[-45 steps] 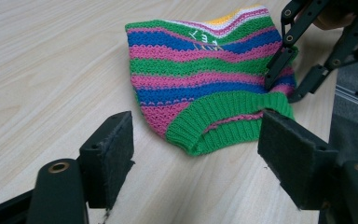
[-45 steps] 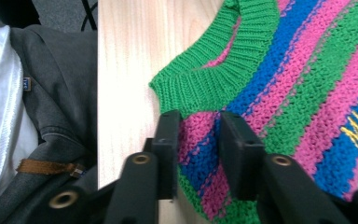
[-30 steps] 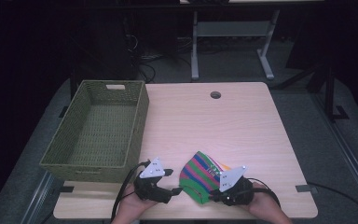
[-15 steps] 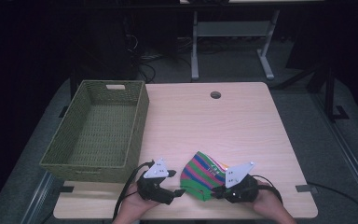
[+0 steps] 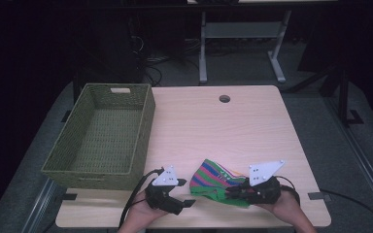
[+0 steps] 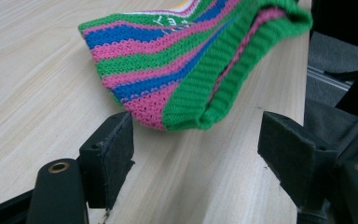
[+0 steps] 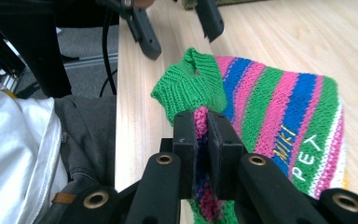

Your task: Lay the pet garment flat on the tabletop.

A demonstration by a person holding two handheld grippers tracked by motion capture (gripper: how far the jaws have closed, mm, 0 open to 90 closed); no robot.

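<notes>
Two grippers are at the near edge of my table, and between them lies a striped knitted pet sweater in green, pink and blue. My right gripper is clenched on the sweater's edge: its black jaws pinch the knit flat, with pink and blue yarn squeezed between the pads and the green ribbed cuff standing up just beyond the tips. To the right of those jaws the sweater's body spreads over the wood, with yellow and white lettering on it.

My left gripper is released, its jaws standing wide apart and resting low over the tabletop. The sweater's other end hangs just ahead of them, lifted a little off the wood; its pink and green corner sits just beside the left-hand pad, and I cannot tell whether it touches.

Beyond my left gripper, a green woven basket sits on the wooden table.
</notes>
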